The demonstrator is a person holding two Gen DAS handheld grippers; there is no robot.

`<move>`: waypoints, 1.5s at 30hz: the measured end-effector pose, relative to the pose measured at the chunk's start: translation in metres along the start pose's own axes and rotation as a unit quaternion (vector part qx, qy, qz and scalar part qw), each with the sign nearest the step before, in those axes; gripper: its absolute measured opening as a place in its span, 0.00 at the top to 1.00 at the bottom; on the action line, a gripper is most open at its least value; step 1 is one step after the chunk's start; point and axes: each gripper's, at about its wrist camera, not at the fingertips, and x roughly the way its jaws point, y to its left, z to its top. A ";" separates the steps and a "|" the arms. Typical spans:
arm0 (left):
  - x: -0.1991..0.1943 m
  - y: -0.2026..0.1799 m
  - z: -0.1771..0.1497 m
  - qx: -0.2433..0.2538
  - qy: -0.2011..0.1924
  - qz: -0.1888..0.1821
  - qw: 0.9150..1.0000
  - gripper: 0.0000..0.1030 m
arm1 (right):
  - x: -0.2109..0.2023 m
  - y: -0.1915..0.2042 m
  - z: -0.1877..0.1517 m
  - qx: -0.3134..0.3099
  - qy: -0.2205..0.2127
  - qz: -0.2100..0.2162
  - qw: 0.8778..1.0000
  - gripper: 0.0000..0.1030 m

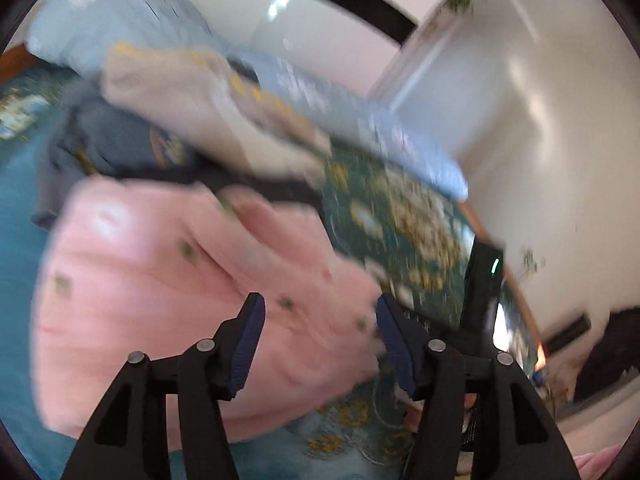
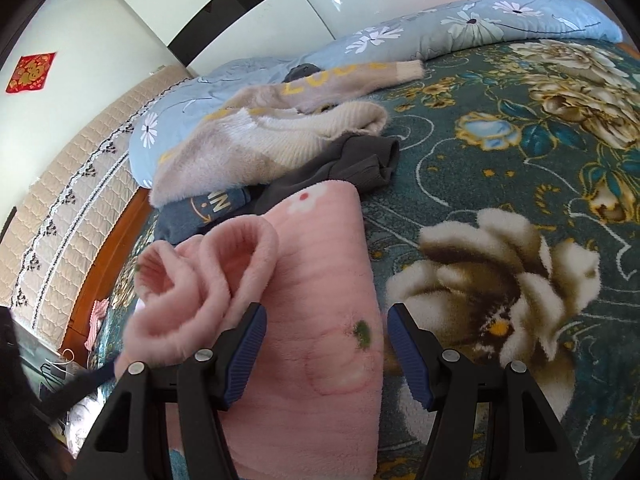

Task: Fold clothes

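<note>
Right gripper point(image 2: 326, 344) is hanging wide over the pink fleece point(image 2: 320, 280), nothing pinched. Left gripper point(image 1: 320, 340) is sitting wide too, jaws apart over the same fleece point(image 1: 180, 280), pads not pressing; that view is blurring badly.

Risks, as I'm judging them: the two rolled cuffs point(image 2: 208, 272) are lying loose on the left edge, so any drag is likely unrolling them. Thick pile may be slipping out of a shallow pinch. The fold is sitting close to the sweater pile point(image 2: 272, 132), so a sweep could snag it.

Fleece is lying on the floral blanket point(image 2: 500, 160), folded into a long strip, plush, flower print showing.
</note>
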 end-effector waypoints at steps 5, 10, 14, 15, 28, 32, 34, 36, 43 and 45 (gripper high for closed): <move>-0.043 0.071 -0.005 -0.090 -0.063 0.062 0.992 0.37 | -0.008 -0.006 0.004 0.032 -0.007 0.027 0.999 0.35; -0.043 0.121 -0.038 -0.158 -0.038 0.091 0.982 0.37 | -0.028 0.004 0.016 0.038 -0.032 0.064 0.997 0.35; -0.021 0.117 -0.052 -0.133 0.006 0.109 0.985 0.37 | -0.034 0.053 0.020 -0.075 -0.021 0.060 0.995 0.35; -0.016 0.113 -0.053 -0.120 0.013 0.118 0.986 0.37 | -0.032 0.069 0.020 -0.112 -0.015 0.052 0.992 0.35; -0.019 0.119 -0.066 -0.097 0.023 0.127 0.987 0.37 | 0.035 0.170 0.025 -0.329 0.107 -0.016 0.938 0.33; -0.020 0.125 -0.067 -0.108 0.025 0.119 0.987 0.37 | 0.034 0.169 0.019 -0.320 0.119 -0.001 0.940 0.46; -0.020 0.126 -0.067 -0.110 0.026 0.116 0.987 0.37 | 0.025 0.168 0.023 -0.309 0.105 0.010 0.945 0.86; -0.020 0.126 -0.067 -0.111 0.026 0.115 0.987 0.37 | 0.011 0.159 0.035 -0.272 0.076 0.027 0.959 0.86; -0.020 0.132 -0.068 -0.121 0.030 0.109 0.986 0.37 | 0.001 0.083 0.068 -0.109 0.066 0.082 0.988 0.86; -0.020 0.132 -0.069 -0.121 0.031 0.111 0.986 0.37 | 0.020 0.063 0.062 -0.071 0.092 0.075 0.990 0.82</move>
